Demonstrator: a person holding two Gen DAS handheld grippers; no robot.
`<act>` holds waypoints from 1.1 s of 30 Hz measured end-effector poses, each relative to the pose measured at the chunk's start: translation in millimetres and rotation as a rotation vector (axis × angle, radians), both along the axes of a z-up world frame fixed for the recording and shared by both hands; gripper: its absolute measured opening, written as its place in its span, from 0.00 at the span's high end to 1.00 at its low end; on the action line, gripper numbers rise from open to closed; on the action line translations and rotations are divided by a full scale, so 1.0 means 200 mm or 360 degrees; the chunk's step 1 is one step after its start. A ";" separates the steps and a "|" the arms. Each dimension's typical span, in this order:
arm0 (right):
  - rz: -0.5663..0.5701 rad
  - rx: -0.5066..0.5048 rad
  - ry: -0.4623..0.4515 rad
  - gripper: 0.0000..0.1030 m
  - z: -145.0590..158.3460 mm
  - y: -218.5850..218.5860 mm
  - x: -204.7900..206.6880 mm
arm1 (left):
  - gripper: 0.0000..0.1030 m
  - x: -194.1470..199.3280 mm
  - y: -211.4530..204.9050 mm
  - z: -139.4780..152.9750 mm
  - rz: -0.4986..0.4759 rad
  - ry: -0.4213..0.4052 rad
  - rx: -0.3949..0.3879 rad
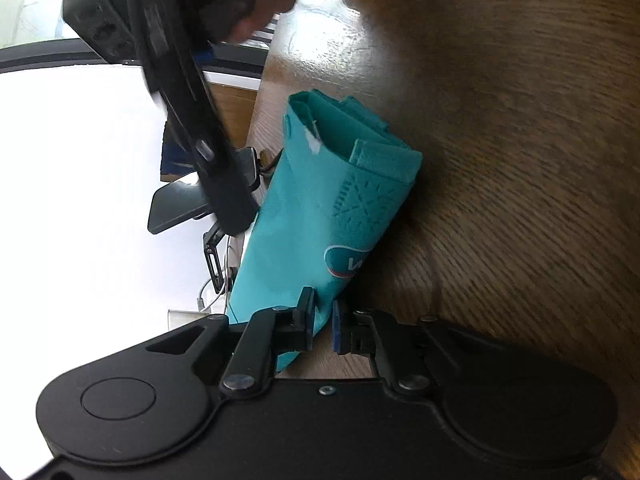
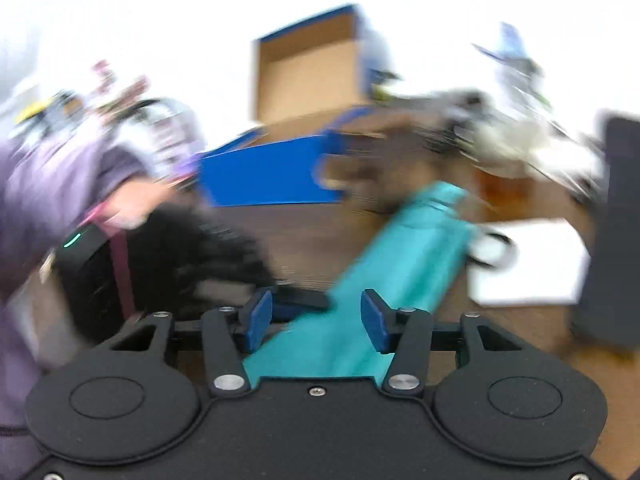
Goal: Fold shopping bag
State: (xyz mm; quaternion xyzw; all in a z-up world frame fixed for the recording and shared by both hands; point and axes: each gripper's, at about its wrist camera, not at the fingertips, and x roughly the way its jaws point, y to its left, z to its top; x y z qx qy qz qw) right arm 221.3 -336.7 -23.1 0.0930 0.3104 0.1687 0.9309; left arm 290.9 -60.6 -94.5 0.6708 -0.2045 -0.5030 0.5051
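Note:
The teal shopping bag [image 1: 320, 208] lies folded into a narrow strip on the wooden table [image 1: 500, 160], its handles tucked in at the far end. My left gripper [image 1: 323, 324] is shut on the bag's near end, with the fabric pinched between the blue pads. In the right wrist view, which is blurred, the bag [image 2: 400, 264] runs from bottom centre to upper right. My right gripper [image 2: 316, 320] stands open over its near end, the pads apart on either side of the fabric. A hand [image 1: 256, 0] holds that gripper at the upper left of the left wrist view.
An open blue cardboard box [image 2: 280, 176] stands behind the bag. A white pad [image 2: 532, 264] lies beside the bag, with a dark upright object [image 2: 616, 232] at the far right. A lilac sleeve [image 2: 48, 184] is at the left. The table edge [image 1: 256, 120] runs past the bag.

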 end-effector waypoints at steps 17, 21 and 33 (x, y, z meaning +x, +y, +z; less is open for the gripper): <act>0.0044 0.0798 0.0337 0.72 -0.25 -0.24 0.11 | 0.88 0.04 0.14 -0.07 -0.0219 -0.0139 -0.0250; 0.0201 0.0911 0.0384 0.75 -0.28 -0.20 0.12 | 0.88 0.01 0.19 -0.06 -0.0254 -0.0135 -0.0248; 0.0575 0.0786 0.0588 0.78 -0.26 0.27 0.00 | 0.38 -0.17 0.50 0.25 0.0062 0.0308 -0.0085</act>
